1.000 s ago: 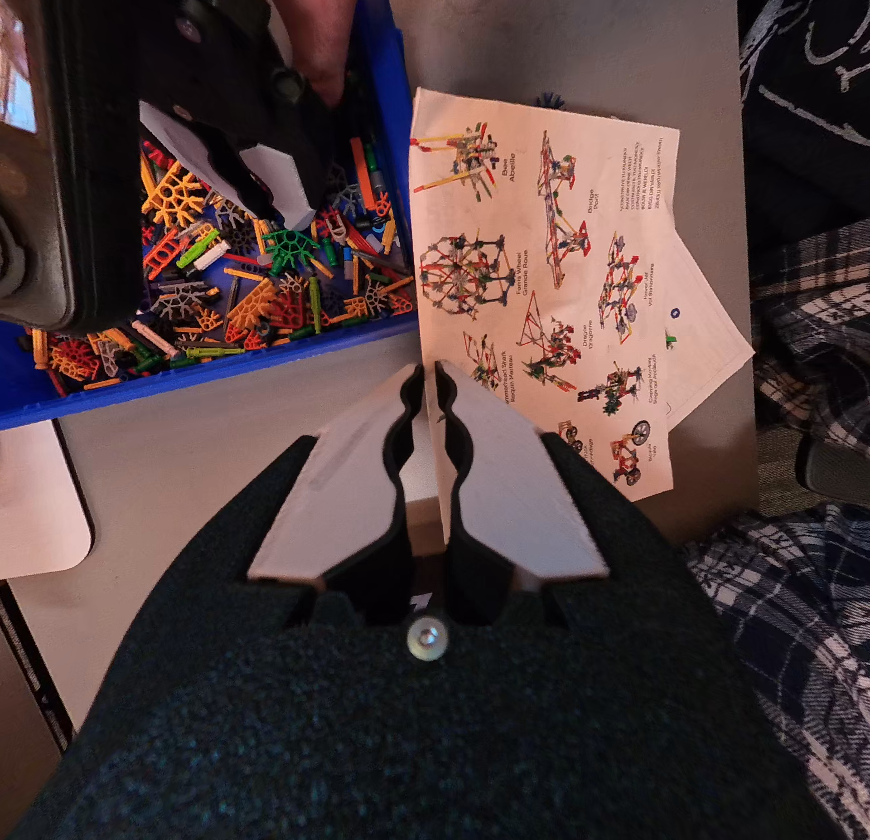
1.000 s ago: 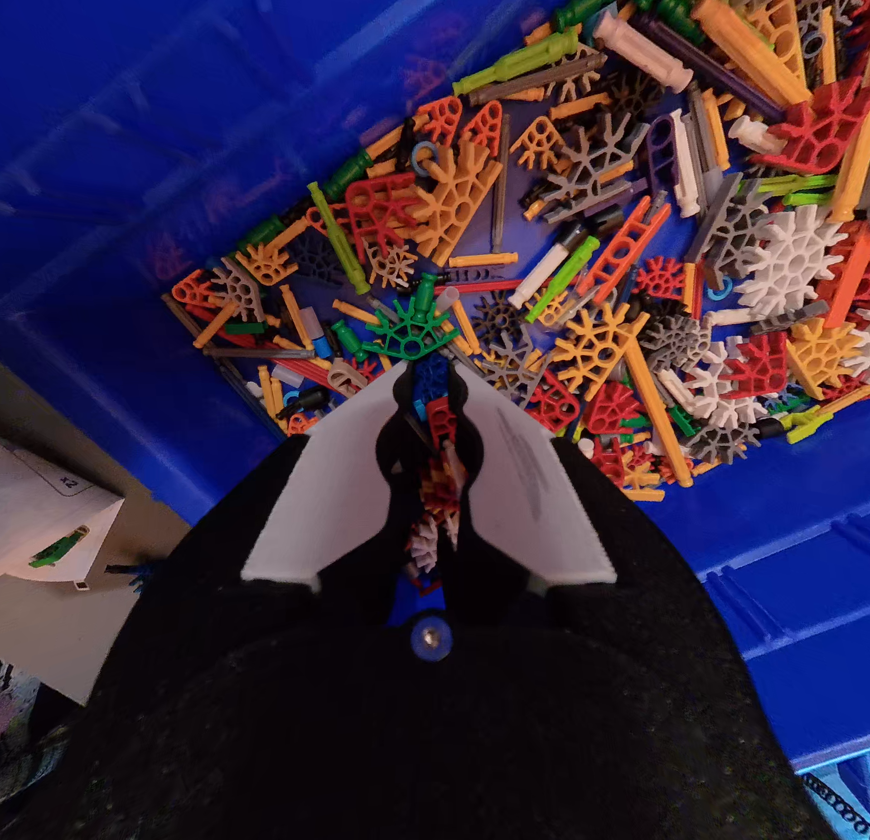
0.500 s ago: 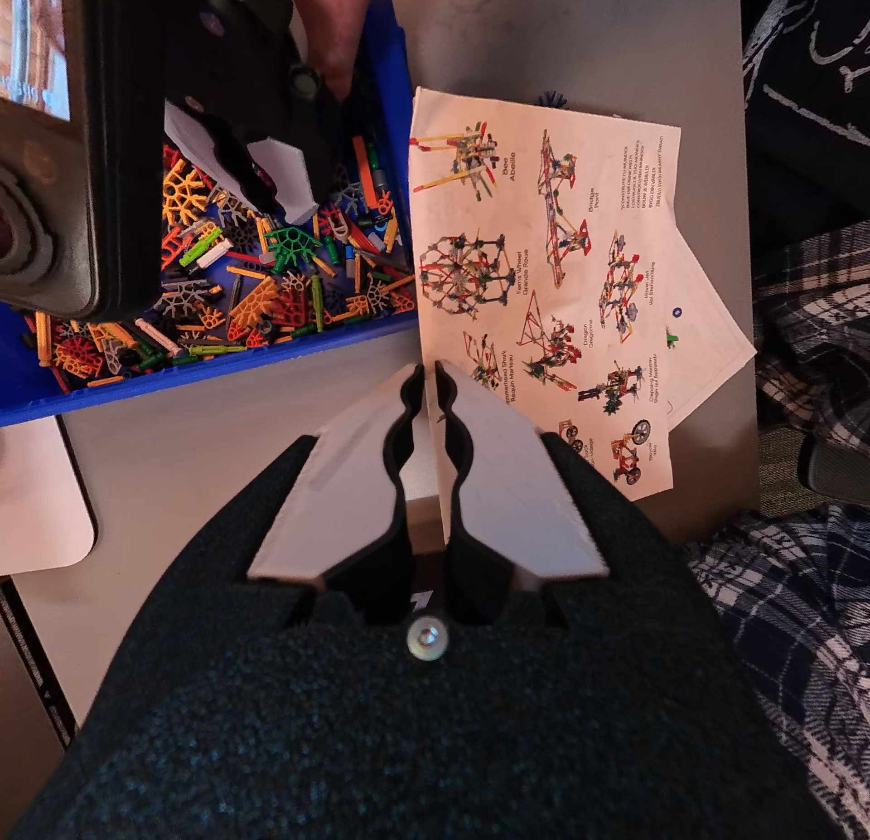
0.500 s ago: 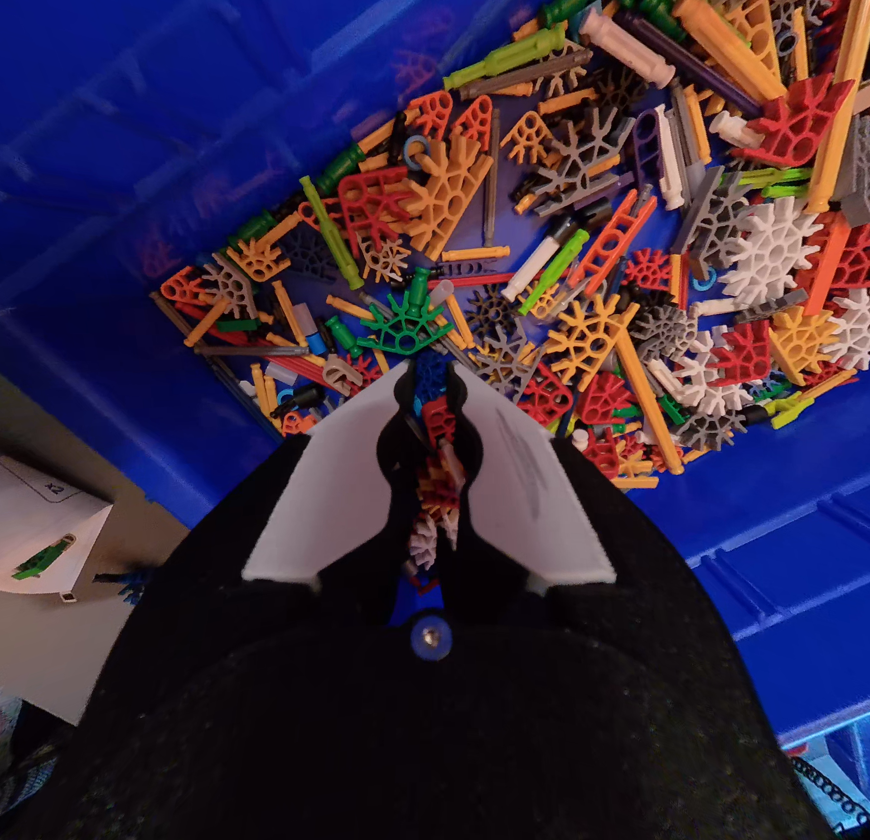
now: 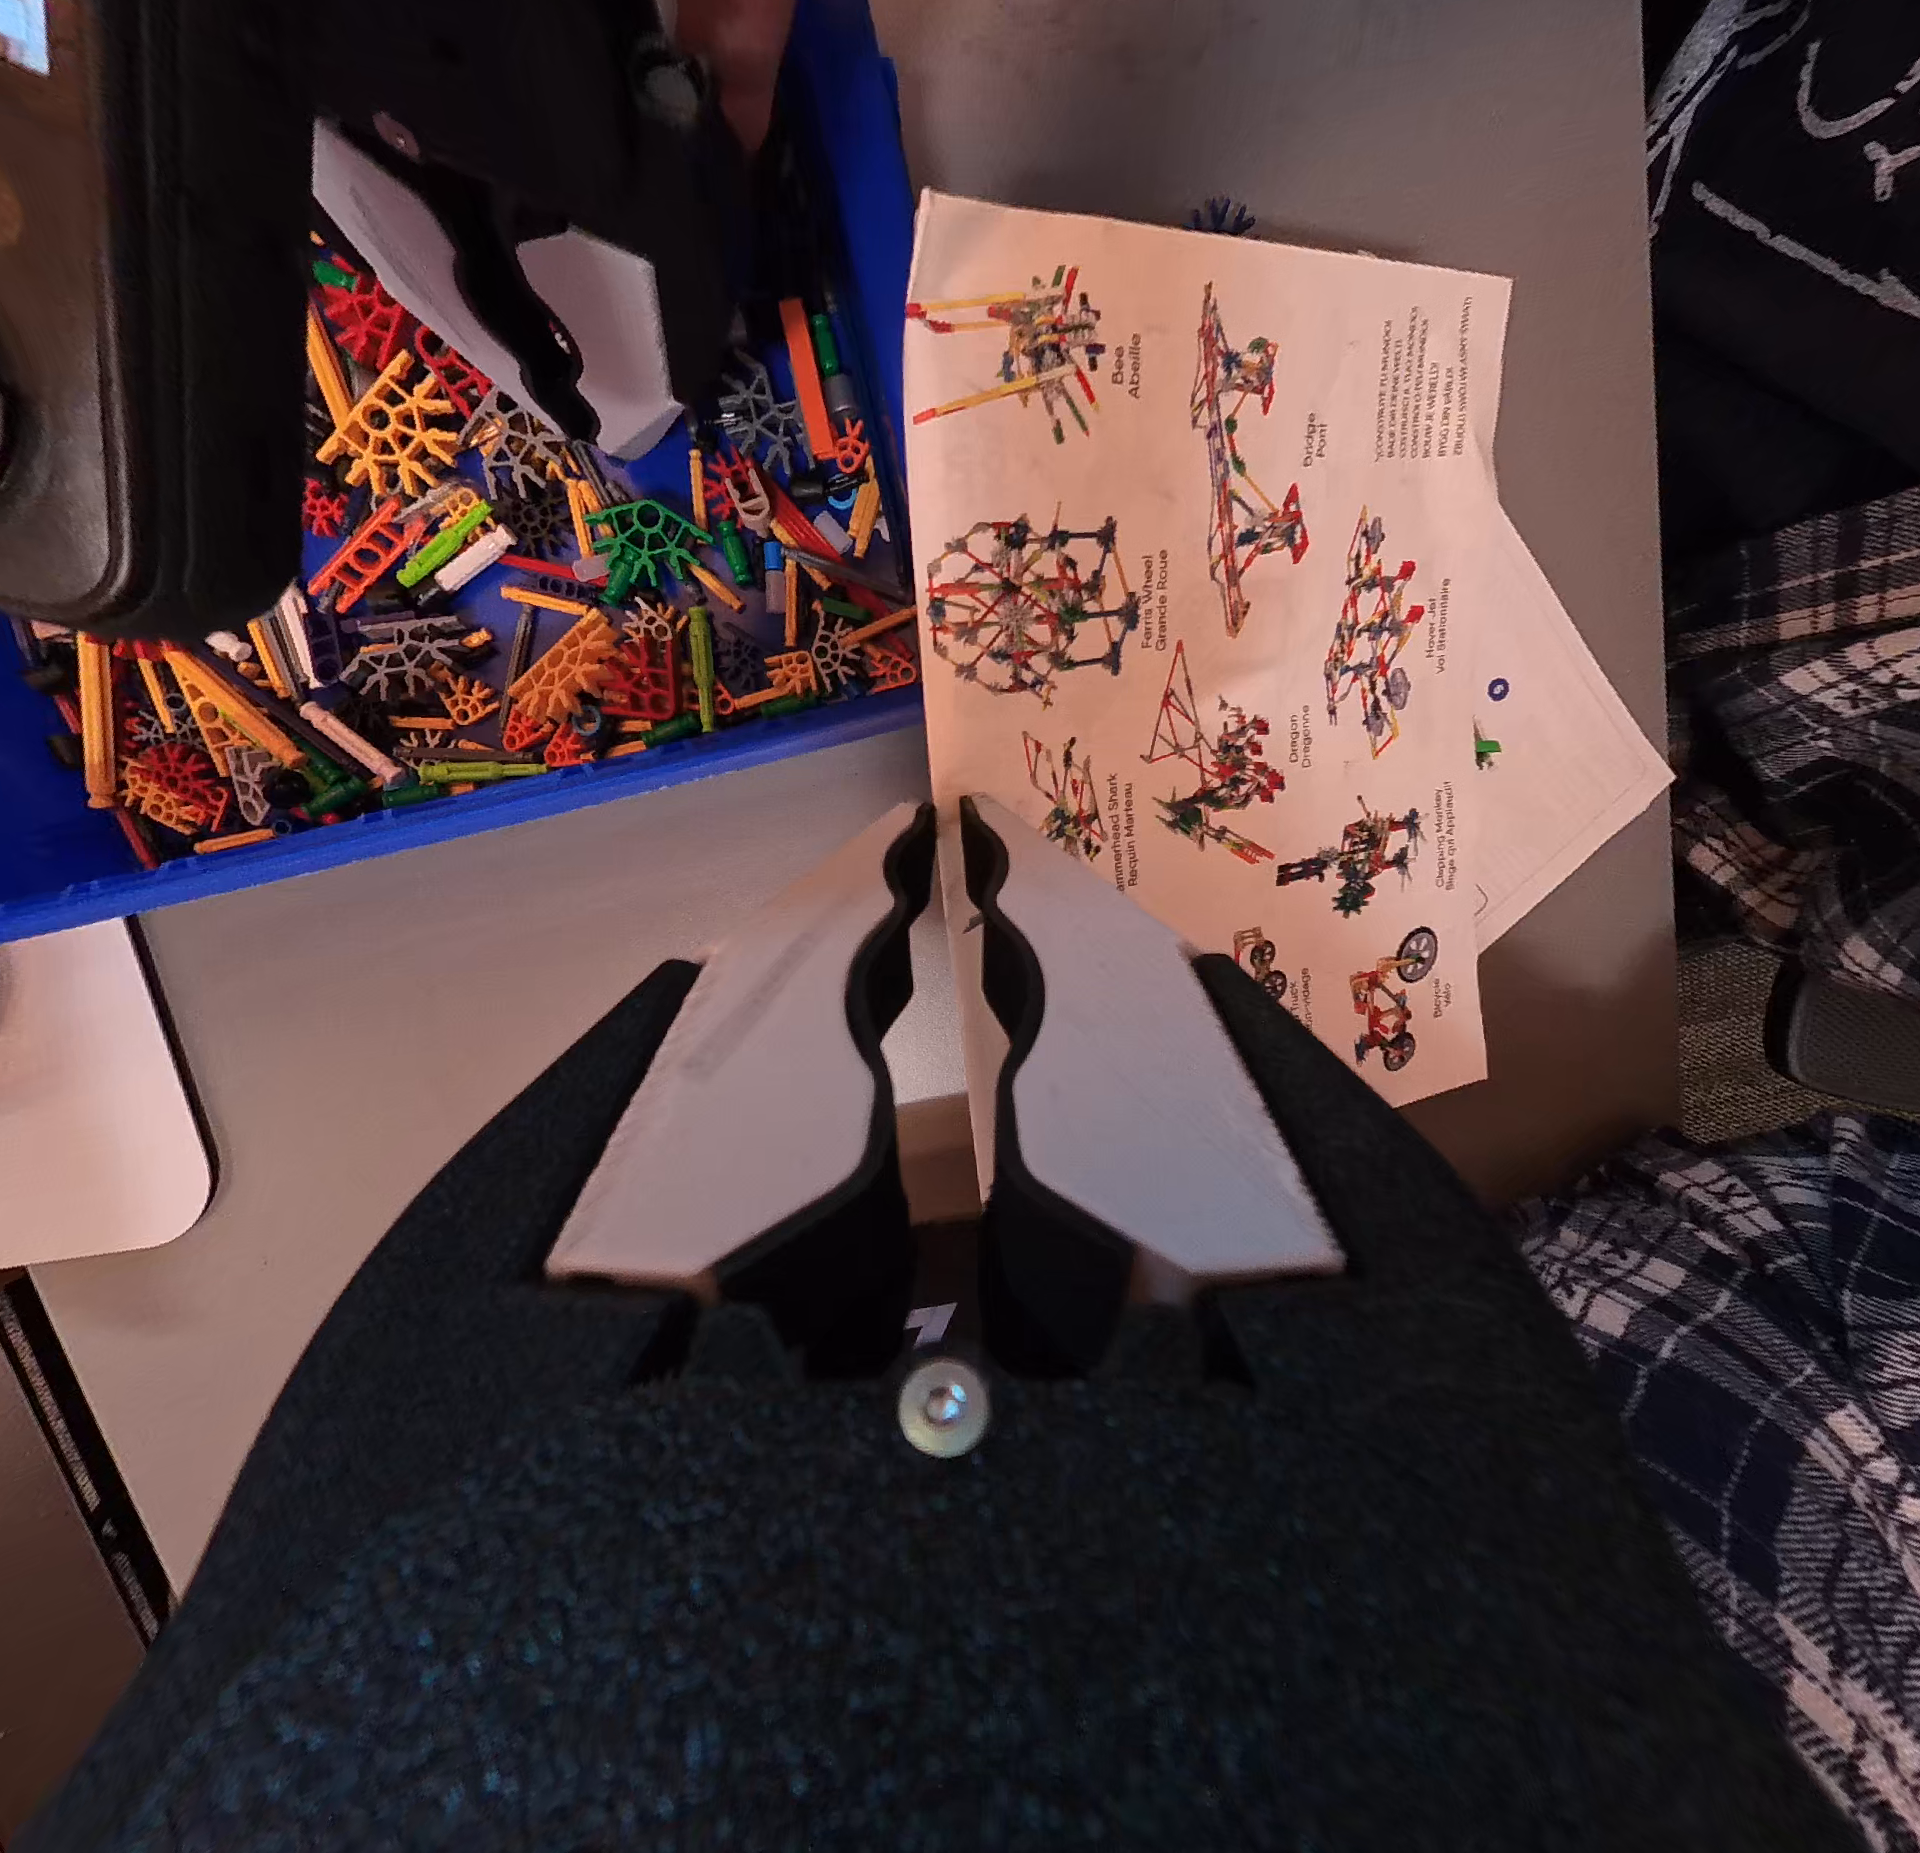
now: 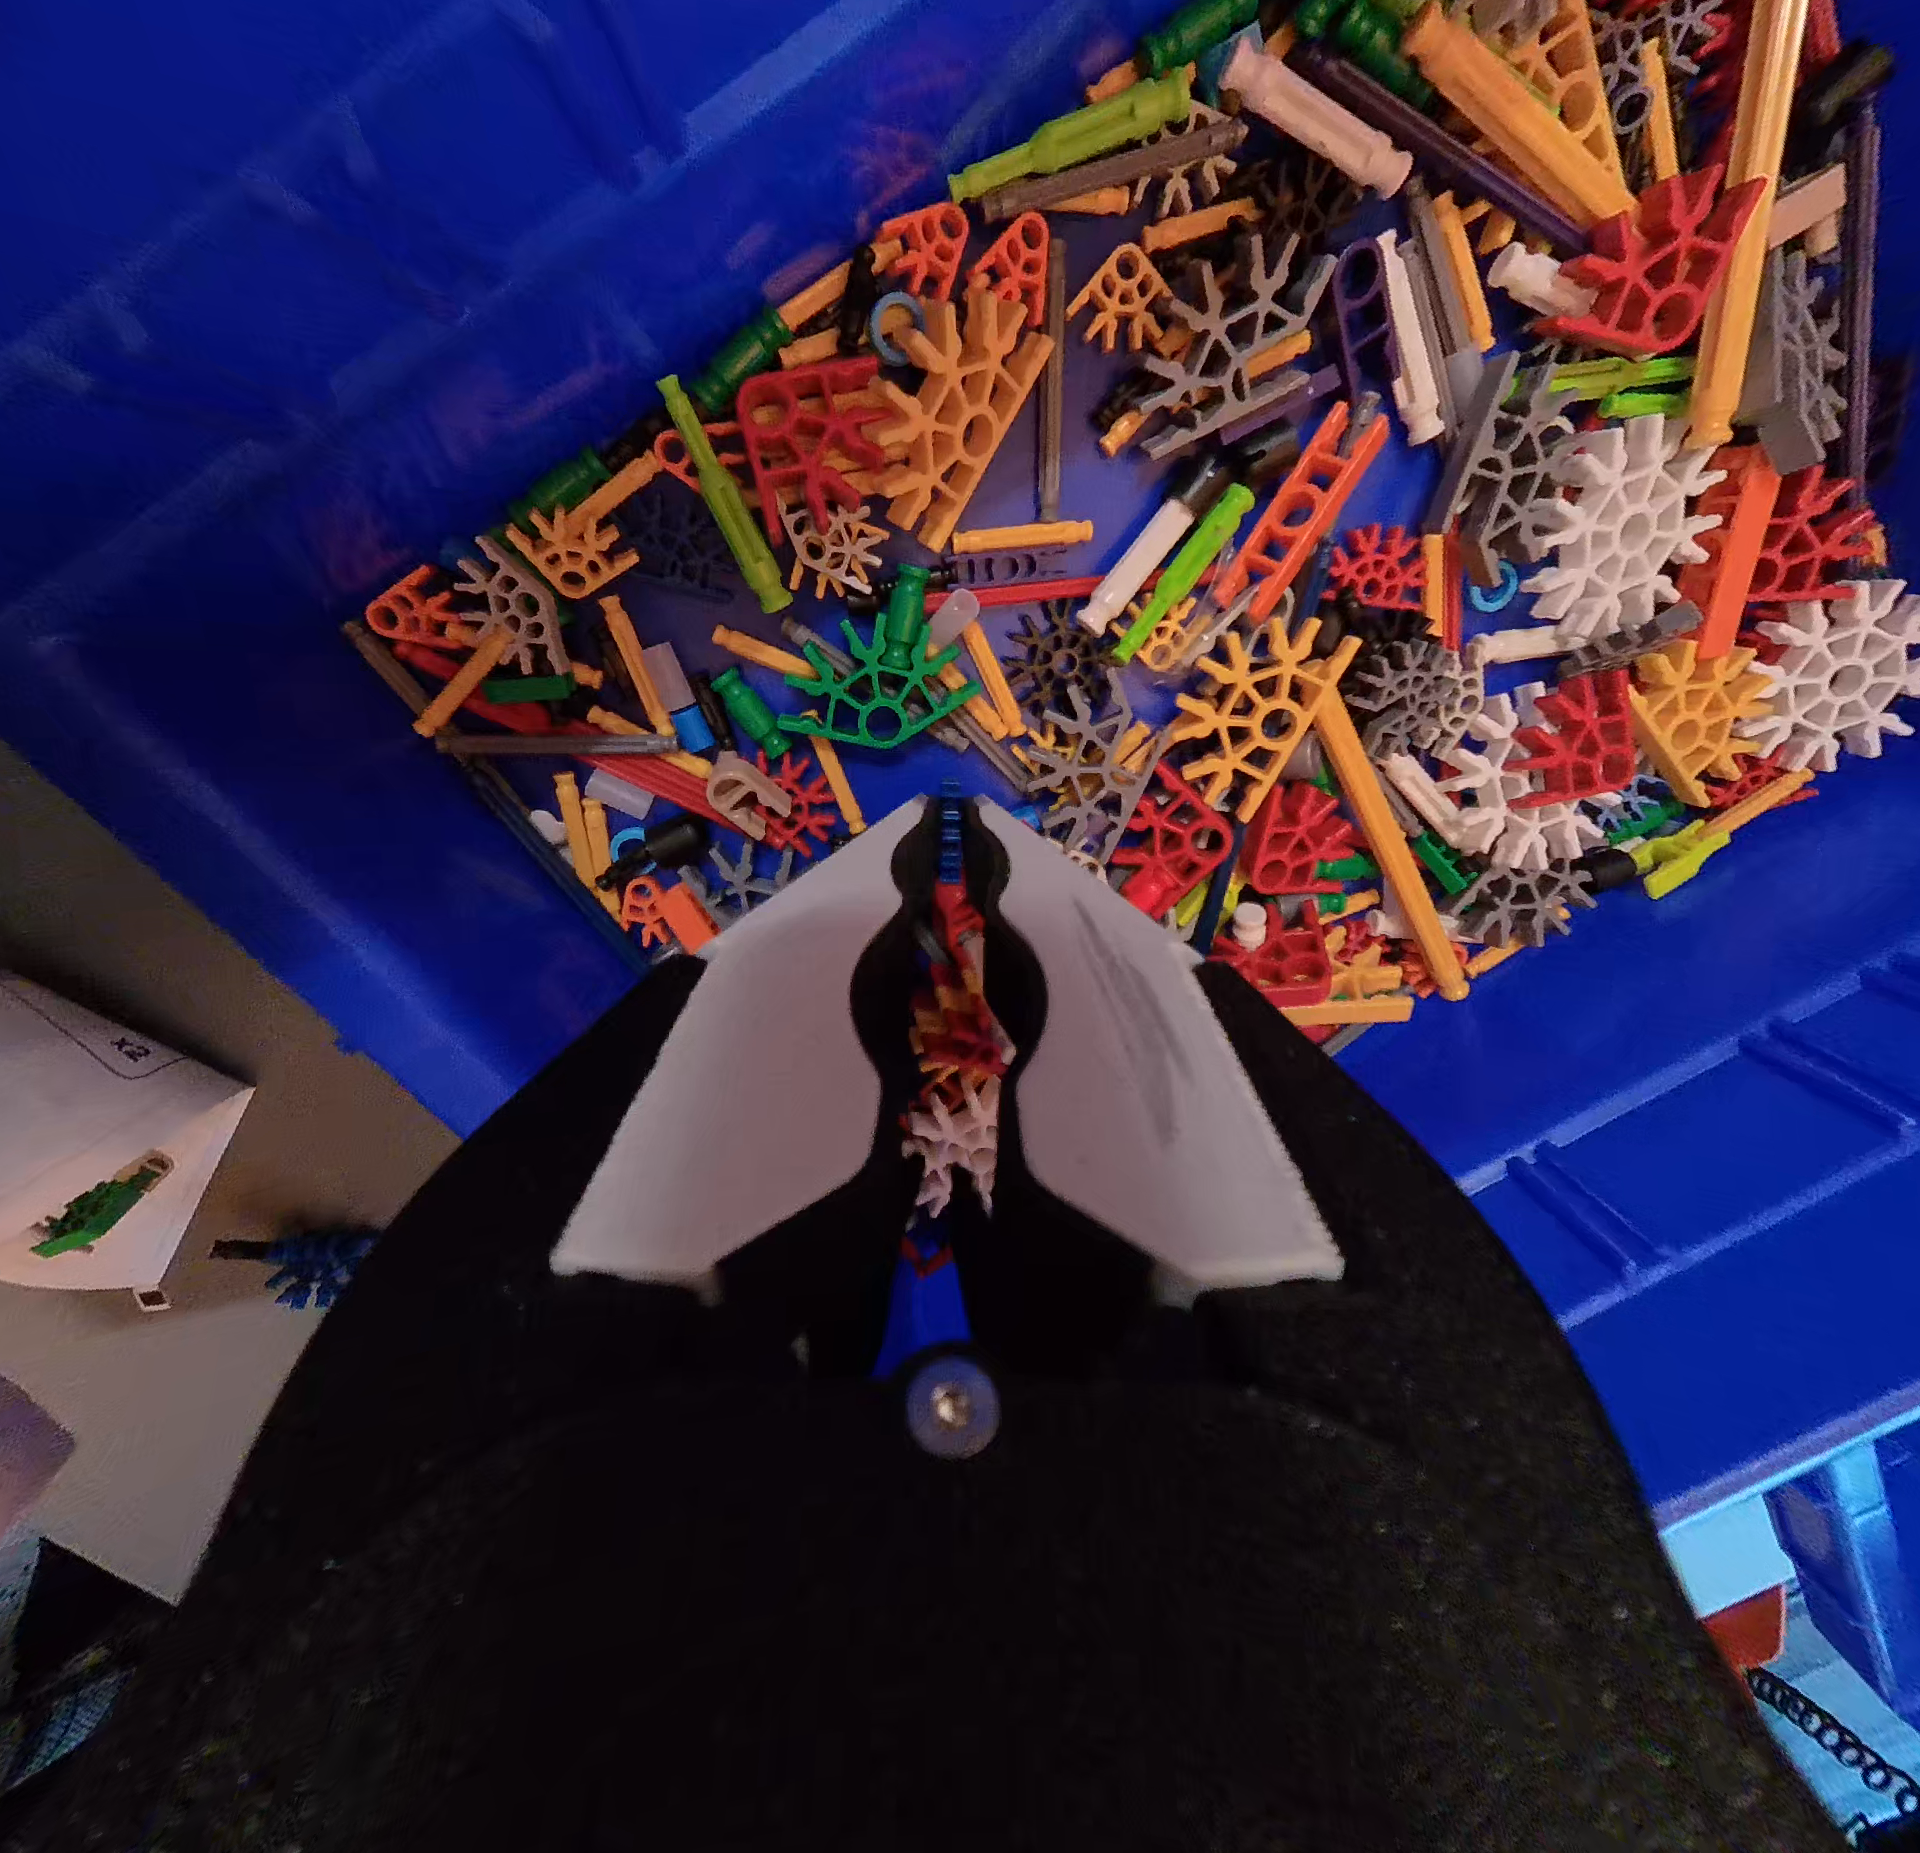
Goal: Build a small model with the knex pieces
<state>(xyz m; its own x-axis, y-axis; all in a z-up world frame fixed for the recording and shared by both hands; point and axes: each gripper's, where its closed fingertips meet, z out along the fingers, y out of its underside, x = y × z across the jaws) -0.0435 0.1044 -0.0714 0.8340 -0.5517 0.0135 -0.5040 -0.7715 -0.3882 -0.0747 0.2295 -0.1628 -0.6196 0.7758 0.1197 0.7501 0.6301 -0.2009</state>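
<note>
A blue bin [image 6: 312,245] holds a heap of coloured plastic rods and snowflake-shaped connectors. My right gripper [image 6: 948,827] hangs above the heap, shut on a thin blue connector piece [image 6: 948,853] seen edge-on between its tips. A green fan-shaped connector [image 6: 883,691] lies just beyond the tips. The right gripper also shows in the left wrist view [image 5: 613,421], over the bin [image 5: 468,827]. My left gripper [image 5: 943,816] is shut and empty, above the grey table at the left edge of a printed instruction sheet [image 5: 1195,608].
A small blue connector [image 6: 312,1268] lies on the table next to the sheet [image 6: 94,1159]. A white pad [image 5: 83,1097] sits at the table's left edge. Plaid fabric [image 5: 1766,1284] lies beyond the table's right edge. A person's hand holds the right gripper. The gap from one gripper's tips to the other's is roughly 15 cm.
My right gripper has closed tighter on the blue piece and risen a little from the heap. My left gripper has stayed put.
</note>
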